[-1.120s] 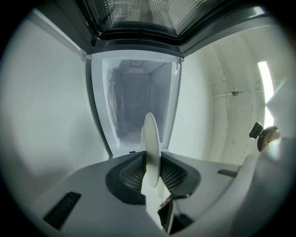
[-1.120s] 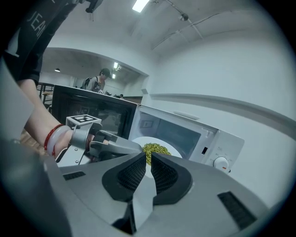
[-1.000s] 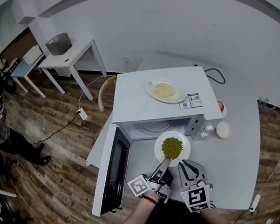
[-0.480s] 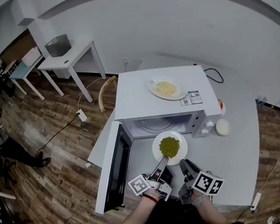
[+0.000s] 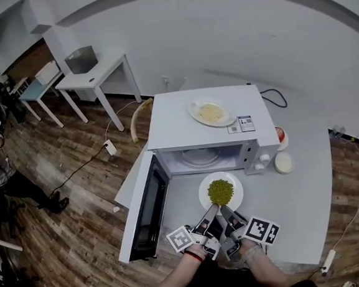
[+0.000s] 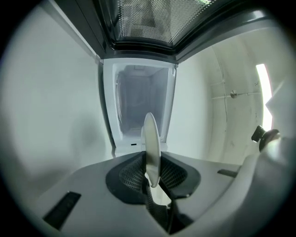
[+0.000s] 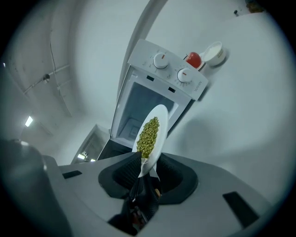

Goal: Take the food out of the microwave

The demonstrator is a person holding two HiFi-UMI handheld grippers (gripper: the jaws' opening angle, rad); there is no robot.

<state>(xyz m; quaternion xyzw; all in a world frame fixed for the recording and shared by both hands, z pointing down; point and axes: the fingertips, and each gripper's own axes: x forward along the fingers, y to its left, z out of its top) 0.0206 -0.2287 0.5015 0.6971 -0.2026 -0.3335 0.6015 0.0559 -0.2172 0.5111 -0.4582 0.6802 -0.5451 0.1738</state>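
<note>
The white plate (image 5: 205,198) of green peas (image 5: 220,191) is just in front of the open microwave (image 5: 209,128), over the grey table (image 5: 297,204), with its near rim pinched between the jaws of both the left gripper (image 5: 213,210) and the right gripper (image 5: 225,210), each clamped tight on it.

This looks like a test room or lab, not a real kitchen. The microwave (image 5: 171,125) sits on a plain white table (image 5: 302,191) in a big bare room with white walls (image 5: 220,36), a wood floor (image 5: 67,212), a power strip (image 5: 110,148) and more small tables (image 5: 95,75).
</note>
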